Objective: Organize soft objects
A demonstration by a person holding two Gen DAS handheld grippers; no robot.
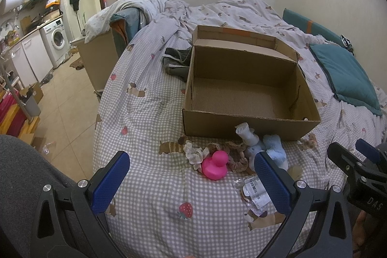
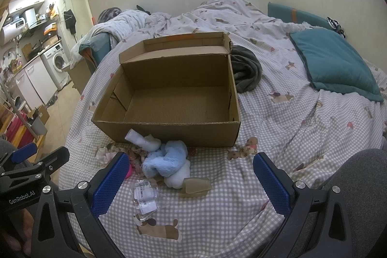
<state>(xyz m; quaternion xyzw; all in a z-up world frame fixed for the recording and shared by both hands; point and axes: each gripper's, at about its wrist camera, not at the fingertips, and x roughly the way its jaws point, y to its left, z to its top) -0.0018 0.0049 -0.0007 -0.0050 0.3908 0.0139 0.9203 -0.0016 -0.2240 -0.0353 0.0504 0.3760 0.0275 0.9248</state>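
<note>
An open, empty cardboard box [image 1: 246,123] stands on the checked bedspread; it also shows in the right wrist view [image 2: 169,132]. In front of it lies a heap: a pink rubber duck [image 1: 215,166], a cream scrunchie [image 1: 194,154], a brown lace scrunchie [image 1: 235,158], a white sock [image 1: 245,133] [image 2: 142,139], a light blue plush [image 1: 273,149] [image 2: 167,161]. My left gripper [image 1: 191,178] is open and empty, just before the duck. My right gripper [image 2: 191,175] is open and empty, over the plush's near side.
A clear plastic packet with labels [image 1: 254,192] [image 2: 145,200] and a translucent tan piece [image 2: 194,186] lie near the heap. A dark grey garment [image 2: 246,71] lies behind the box, a teal cushion [image 2: 338,64] to the right. The bed's left edge drops to a tiled floor [image 1: 63,103].
</note>
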